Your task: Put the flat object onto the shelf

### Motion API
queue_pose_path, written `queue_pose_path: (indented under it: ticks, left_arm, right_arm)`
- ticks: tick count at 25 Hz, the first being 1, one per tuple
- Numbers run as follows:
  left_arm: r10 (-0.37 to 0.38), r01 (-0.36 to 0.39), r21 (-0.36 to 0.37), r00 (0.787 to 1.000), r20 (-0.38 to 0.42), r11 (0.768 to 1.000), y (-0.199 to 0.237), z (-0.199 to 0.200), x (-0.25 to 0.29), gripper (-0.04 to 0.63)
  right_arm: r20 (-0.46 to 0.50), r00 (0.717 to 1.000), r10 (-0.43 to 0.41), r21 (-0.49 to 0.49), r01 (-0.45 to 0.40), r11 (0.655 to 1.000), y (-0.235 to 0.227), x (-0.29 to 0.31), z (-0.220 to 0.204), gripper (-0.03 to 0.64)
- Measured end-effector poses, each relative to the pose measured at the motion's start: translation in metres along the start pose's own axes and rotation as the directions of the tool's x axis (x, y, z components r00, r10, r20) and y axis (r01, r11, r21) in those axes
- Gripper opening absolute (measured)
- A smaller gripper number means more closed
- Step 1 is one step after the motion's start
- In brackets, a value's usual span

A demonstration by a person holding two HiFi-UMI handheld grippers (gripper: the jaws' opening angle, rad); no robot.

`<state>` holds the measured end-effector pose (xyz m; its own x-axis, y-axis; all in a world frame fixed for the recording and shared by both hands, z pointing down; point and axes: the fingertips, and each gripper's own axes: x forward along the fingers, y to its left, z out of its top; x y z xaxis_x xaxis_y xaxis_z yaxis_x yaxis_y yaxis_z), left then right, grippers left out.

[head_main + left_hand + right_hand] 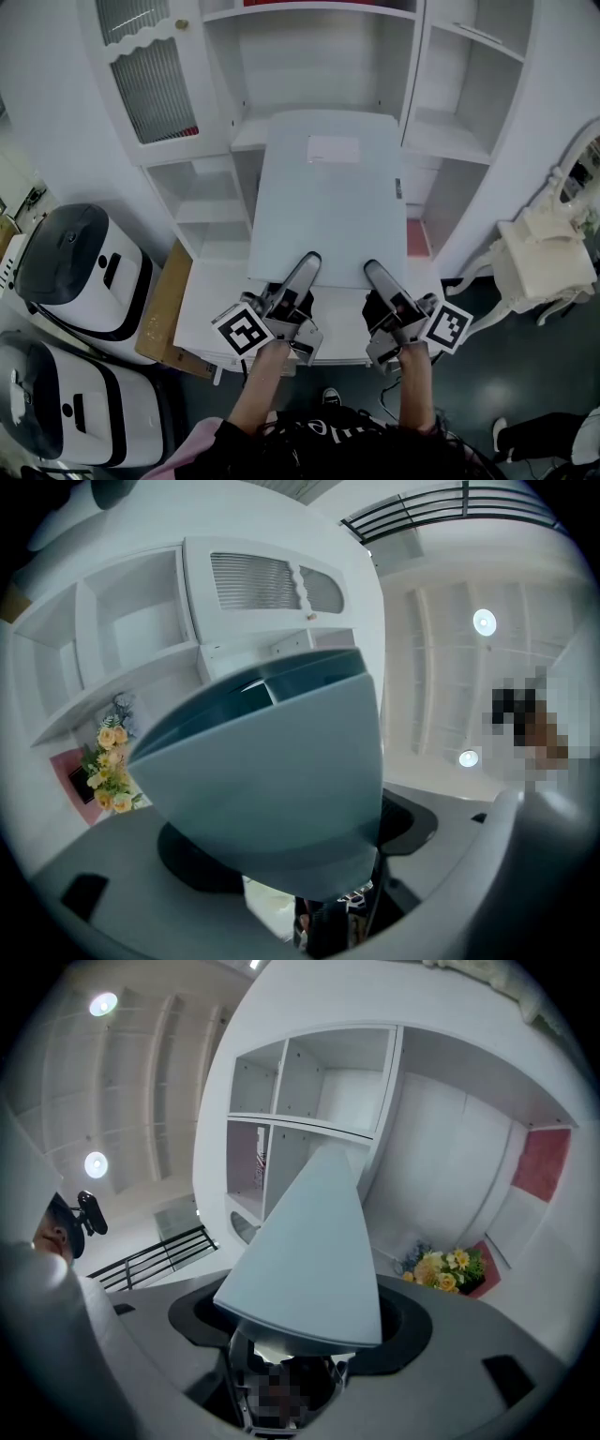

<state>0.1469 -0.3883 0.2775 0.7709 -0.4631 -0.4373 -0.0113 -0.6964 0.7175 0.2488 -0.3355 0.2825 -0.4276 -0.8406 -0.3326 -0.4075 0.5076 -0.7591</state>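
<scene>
left gripper (302,274) and right gripper (379,277) both clamp the flat box (328,187) by its near edge; keep it level, feed squarely into the shelf (448,141), release together

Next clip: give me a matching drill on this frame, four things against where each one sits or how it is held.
Things:
1. flat panel
2. label
3. flowers
4. ornate white table

Places or states:
A. standing to the right of the shelf unit
B. on the panel's far end
C. gripped at its near edge by the left gripper and the right gripper
D. beside a pink object in the shelf unit

Pairs: 1-C, 2-B, 3-D, 4-A
</scene>
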Motion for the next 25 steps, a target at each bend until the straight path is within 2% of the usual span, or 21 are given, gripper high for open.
queue_pose_path:
  ticks: [3, 7, 9, 11, 15, 17, 20, 25]
  left_arm:
    - [-0.026, 0.026, -0.025, 1.0, 0.012, 0.999, -0.002, 0.006, 0.021, 0.388]
    - [0.029, -0.029, -0.064, 1.0, -0.002, 0.998, 0.015, 0.009, 0.042, 0.388]
    - [0.037, -0.038, -0.058, 0.999, -0.022, 0.998, 0.019, 0.009, 0.049, 0.393]
    - [0.03, -0.03, -0.013, 0.998, -0.049, 0.999, 0.019, 0.011, 0.054, 0.404]
    - [0.017, -0.003, 0.122, 0.994, -0.11, 0.993, 0.014, 0.013, 0.059, 0.424]
    - [0.009, 0.019, 0.178, 0.987, -0.158, 0.984, 0.013, 0.007, 0.062, 0.431]
    - [0.003, 0.058, 0.278, 0.977, -0.215, 0.959, 0.015, 0.001, 0.072, 0.431]
    - [0.009, 0.068, 0.321, 0.972, -0.233, 0.945, 0.024, 0.006, 0.094, 0.431]
  right_arm:
    - [-0.007, 1.0, -0.019, 0.007, 0.019, 1.0, -0.009, 0.01, 0.015, 0.31]
    - [-0.005, 0.998, -0.067, 0.055, 0.067, 0.996, -0.026, 0.021, 0.033, 0.311]
    - [-0.007, 0.997, -0.075, 0.082, 0.075, 0.994, -0.031, 0.026, 0.037, 0.311]
    - [0.001, 0.997, -0.077, 0.119, 0.076, 0.99, -0.036, 0.029, 0.041, 0.31]
    - [0.043, 0.998, -0.056, 0.202, 0.047, 0.978, -0.04, 0.034, 0.055, 0.31]
    - [0.065, 0.997, -0.048, 0.22, 0.033, 0.975, -0.042, 0.036, 0.066, 0.31]
    - [0.096, 0.994, -0.042, 0.254, 0.016, 0.967, -0.046, 0.045, 0.086, 0.31]
    - [0.12, 0.992, -0.049, 0.279, 0.014, 0.96, -0.055, 0.061, 0.106, 0.31]
